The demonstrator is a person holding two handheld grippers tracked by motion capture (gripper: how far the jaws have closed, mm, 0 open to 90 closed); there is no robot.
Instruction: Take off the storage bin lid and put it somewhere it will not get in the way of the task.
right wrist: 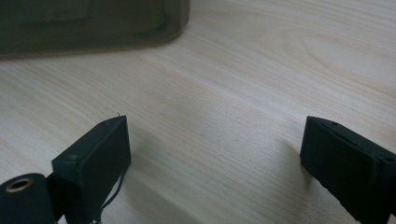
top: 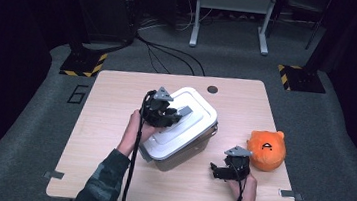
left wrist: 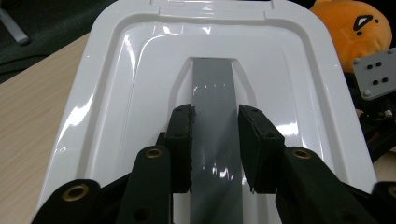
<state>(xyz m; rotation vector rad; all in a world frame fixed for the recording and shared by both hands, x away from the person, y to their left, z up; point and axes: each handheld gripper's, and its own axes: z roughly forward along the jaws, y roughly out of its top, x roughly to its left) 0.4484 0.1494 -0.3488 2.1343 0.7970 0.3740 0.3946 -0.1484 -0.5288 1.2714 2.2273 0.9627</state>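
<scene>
1. Your left gripper (left wrist: pixel 215 144) is clamped on the grey handle (left wrist: pixel 213 93) set in the middle of the white lid (left wrist: pixel 116 84). Both pads sit flat against the handle's sides, near its close end.
2. The lid sits on the box (top: pixel 181 153), which stands mid-table, turned at an angle, just left of your right hand.
3. Your right gripper (right wrist: pixel 215 154) rests low over bare table (right wrist: pixel 233 70) with its jaws spread wide and nothing between them. In the high view it lies between the box and the orange plush (top: pixel 266 149).
4. To lift well, pull straight up along the handle. A sideways pull would likely drag the whole box, since nothing steadies it.
5. I judge the grip a little off-centre along the handle, so expect the far lid edge to hang. Keep the wrist level as the lid comes free.
6. If the lid sticks, bring the right gripper to the box wall to brace it.
7. Writing: the floor left of the table bears a "6". The plush has a black face mark, no letters. I see no brand on the lid or box.
</scene>
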